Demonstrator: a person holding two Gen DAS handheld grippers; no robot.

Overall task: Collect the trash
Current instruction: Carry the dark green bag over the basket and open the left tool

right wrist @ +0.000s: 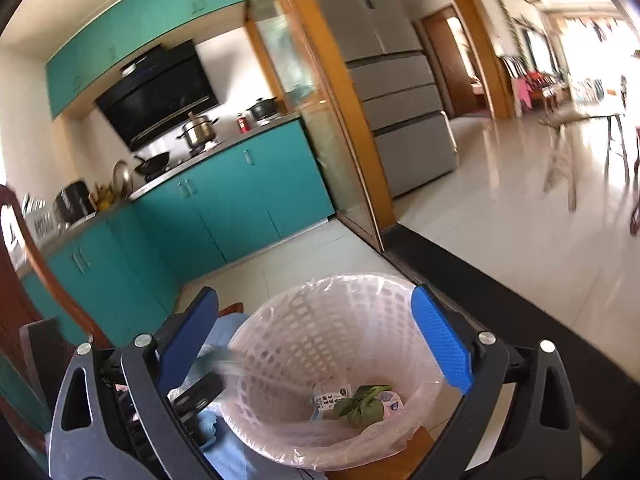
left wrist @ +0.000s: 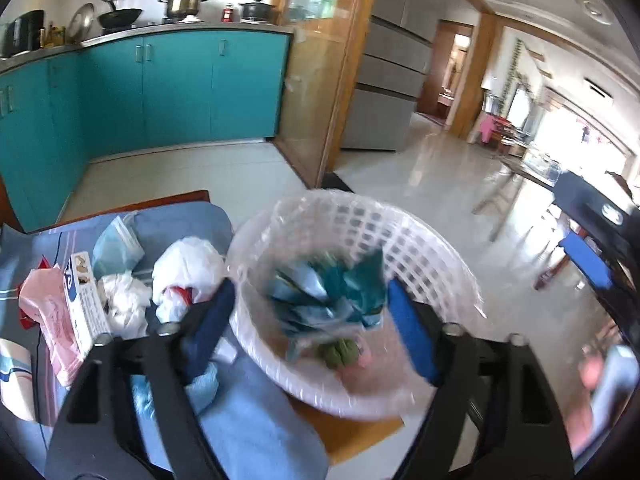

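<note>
A white lattice basket [left wrist: 360,212] with a clear liner stands at the table's corner. Several blurred teal and blue wrappers [left wrist: 320,292] sit in its mouth, above a green wad [left wrist: 340,354] on the bottom. My left gripper [left wrist: 309,290] is open around the wrappers, and its pads do not press on them. Left of the basket lie a white plastic bag [left wrist: 188,264], crumpled tissue [left wrist: 124,300], a face mask [left wrist: 116,248], a small box [left wrist: 86,304] and a pink bag [left wrist: 48,312]. My right gripper [right wrist: 314,296] hangs open over the basket [right wrist: 320,320], holding nothing; the green wad [right wrist: 360,404] and paper scraps lie inside.
A blue cloth [left wrist: 248,420] covers the wooden table. Teal cabinets [left wrist: 180,88] with pots on the counter stand behind. A wood-framed glass partition [left wrist: 320,100] and a grey fridge [right wrist: 400,100] lie beyond. A wooden chair [right wrist: 36,272] is at the left.
</note>
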